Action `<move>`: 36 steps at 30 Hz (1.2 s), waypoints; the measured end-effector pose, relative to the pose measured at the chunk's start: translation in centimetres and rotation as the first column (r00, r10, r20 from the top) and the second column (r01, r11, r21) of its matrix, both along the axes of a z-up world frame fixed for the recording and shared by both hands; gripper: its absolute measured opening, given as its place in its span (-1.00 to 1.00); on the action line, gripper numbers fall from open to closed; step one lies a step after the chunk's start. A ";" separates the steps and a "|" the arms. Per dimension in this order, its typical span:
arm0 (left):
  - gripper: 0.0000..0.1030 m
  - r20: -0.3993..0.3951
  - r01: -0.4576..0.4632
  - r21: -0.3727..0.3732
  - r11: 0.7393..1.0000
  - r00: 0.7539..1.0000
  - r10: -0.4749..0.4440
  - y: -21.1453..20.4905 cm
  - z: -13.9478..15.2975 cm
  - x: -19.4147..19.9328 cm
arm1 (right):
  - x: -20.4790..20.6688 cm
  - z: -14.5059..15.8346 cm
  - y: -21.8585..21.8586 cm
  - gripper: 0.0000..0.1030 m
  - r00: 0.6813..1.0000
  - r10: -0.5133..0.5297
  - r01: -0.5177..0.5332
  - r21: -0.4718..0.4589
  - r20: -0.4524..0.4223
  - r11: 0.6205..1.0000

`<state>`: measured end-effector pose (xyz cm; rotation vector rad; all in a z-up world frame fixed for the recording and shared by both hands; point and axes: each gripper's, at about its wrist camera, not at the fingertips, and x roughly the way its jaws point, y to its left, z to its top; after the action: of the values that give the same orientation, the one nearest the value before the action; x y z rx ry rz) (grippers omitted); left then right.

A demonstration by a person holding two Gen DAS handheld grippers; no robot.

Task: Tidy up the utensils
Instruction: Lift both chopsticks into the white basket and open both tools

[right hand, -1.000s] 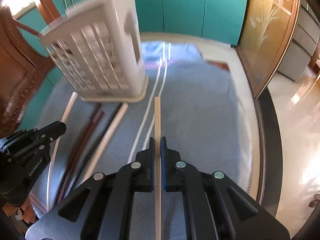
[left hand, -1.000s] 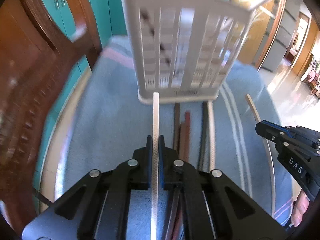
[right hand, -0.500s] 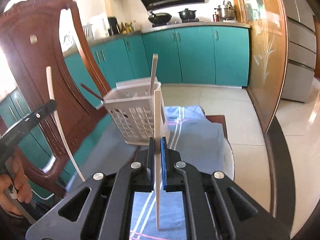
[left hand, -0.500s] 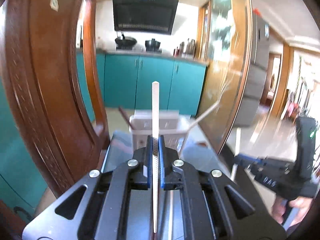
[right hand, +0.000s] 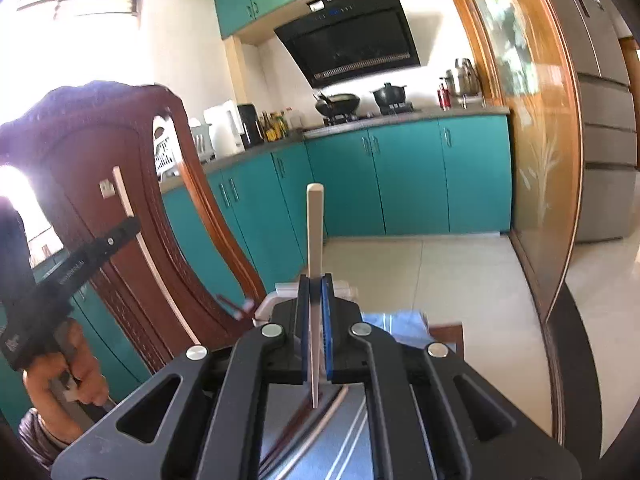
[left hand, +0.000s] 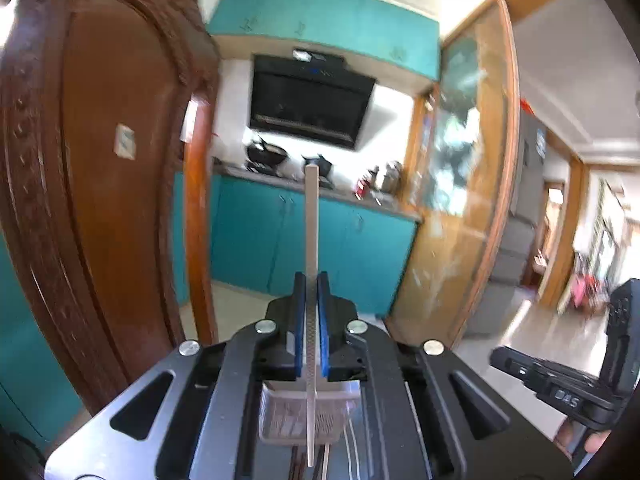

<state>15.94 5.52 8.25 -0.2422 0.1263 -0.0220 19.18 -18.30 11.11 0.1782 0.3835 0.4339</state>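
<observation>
My left gripper [left hand: 311, 280] is shut on a white textured chopstick [left hand: 311, 216], held upright high above the table. It also shows at the left of the right wrist view [right hand: 128, 232] with that chopstick [right hand: 122, 192]. My right gripper [right hand: 316, 280] is shut on a pale wooden chopstick [right hand: 314, 224], also upright. The white slotted utensil basket [left hand: 296, 420] sits below the left gripper; its rim [right hand: 266, 304] shows in the right wrist view, with a dark chopstick [right hand: 232, 305] sticking out of it. Several loose chopsticks [right hand: 304, 428] lie on the blue cloth.
A carved brown wooden chair back [left hand: 100, 184] stands close on the left and also shows in the right wrist view [right hand: 132, 208]. Teal cabinets [right hand: 400, 176], a stove counter and a wood-framed glass door [right hand: 536, 152] are behind. The blue striped cloth [right hand: 400, 320] covers the table.
Both grippers have lifted their chopsticks off the cloth and tilted up, so the views swung from the table to the kitchen. The basket now lies low beneath them.
</observation>
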 end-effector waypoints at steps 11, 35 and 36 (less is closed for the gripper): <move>-0.87 0.093 -0.119 -0.144 0.982 0.987 0.133 2.9 0.6 3.9 | 3.9 3.5 0.6 -0.87 0.996 -0.040 0.030 0.127 0.076 0.991; -0.87 0.102 -0.174 -0.111 0.979 0.977 0.185 1.2 -3.3 10.4 | 10.2 -5.5 5.9 -0.88 0.996 -0.087 0.087 -0.042 -0.016 0.995; -0.87 0.098 -0.179 -0.103 0.978 0.977 0.189 1.1 -3.6 10.6 | 10.2 -5.8 6.1 -0.88 0.997 -0.080 0.078 -0.056 -0.019 0.995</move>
<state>26.53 6.60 4.61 -0.3453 -0.0053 0.1439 29.35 -12.20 5.31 0.1434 0.4073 0.3432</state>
